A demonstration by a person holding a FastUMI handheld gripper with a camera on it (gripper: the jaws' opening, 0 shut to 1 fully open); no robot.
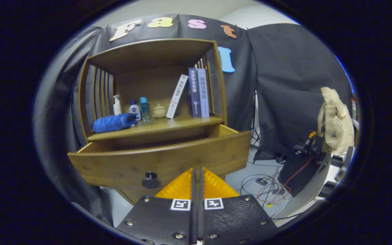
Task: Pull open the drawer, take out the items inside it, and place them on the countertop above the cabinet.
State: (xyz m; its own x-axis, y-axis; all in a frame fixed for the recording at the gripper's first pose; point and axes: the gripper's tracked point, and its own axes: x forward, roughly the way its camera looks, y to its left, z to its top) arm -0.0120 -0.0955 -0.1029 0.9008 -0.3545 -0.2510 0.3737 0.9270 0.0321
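The wooden drawer [155, 163] stands pulled out of the cabinet, its front panel just beyond my fingers. Its dark round knob [150, 180] sits a little left of the fingertips. I cannot see inside the drawer from this low angle. On the countertop [168, 124] above it lies a rolled blue towel [113, 123], left of several small bottles. My gripper [197, 170] is shut with nothing between its fingers, and its tips are level with the lower edge of the drawer front.
On the countertop stand a white pump bottle [116, 105], a small white bottle [134, 110], a blue bottle [144, 108], a small jar [159, 111] and several books [196, 92]. Cables [267, 189] and dark equipment [301, 166] lie on the floor right of the cabinet. A beige bag [335, 120] hangs further right.
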